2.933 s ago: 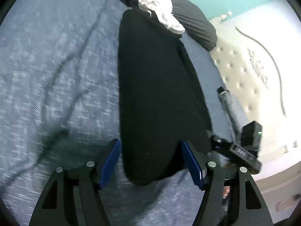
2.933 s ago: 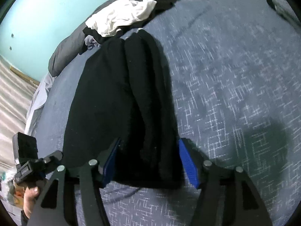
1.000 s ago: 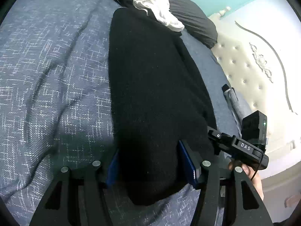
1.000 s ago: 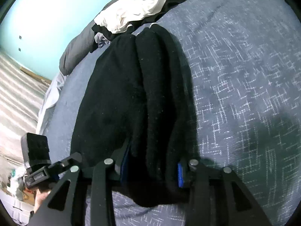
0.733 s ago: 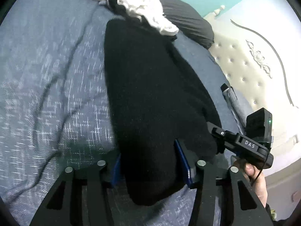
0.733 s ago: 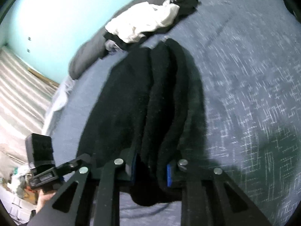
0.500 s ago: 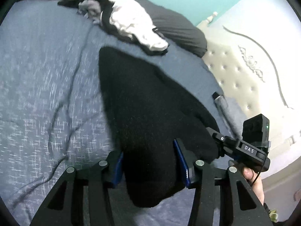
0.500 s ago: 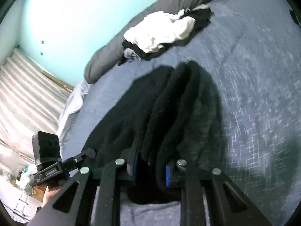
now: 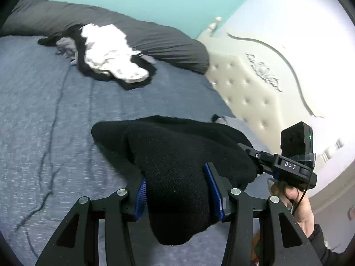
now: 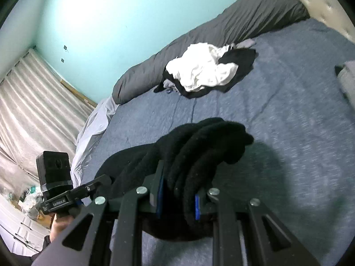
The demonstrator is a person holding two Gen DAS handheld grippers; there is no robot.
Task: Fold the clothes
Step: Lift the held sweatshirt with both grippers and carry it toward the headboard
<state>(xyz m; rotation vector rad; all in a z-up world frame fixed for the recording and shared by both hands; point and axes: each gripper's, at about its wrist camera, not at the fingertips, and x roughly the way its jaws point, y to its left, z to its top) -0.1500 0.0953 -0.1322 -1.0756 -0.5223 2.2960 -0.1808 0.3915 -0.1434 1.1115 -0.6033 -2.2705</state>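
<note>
- Black knit garment (image 9: 177,177) is gripped at its near edge by both grippers and is held up off the blue bedspread (image 9: 44,110), its far end drooping toward the bed.
- One thick bunch of the fabric is clamped between the blue pads of the left gripper (image 9: 179,190), whose jaws are set about half apart around it.
- A thinner bunch is pinched by the right gripper (image 10: 177,197), whose jaws are drawn narrow on the cloth (image 10: 195,155).
- From the left wrist view, the right gripper (image 9: 261,161) is seen just beside the garment's right edge, carried by a hand (image 9: 295,201) in a dark sleeve.
- A dark shadow (image 10: 277,177) is cast on the bedspread beside the garment.
- Farther off, a pile of white and black clothes (image 9: 106,53) is seen lying on the bed.
- Behind the pile, a long grey pillow (image 9: 155,37) is laid along a turquoise wall (image 9: 144,0).
- A cream tufted headboard (image 9: 248,97) is seen at the right.
</note>
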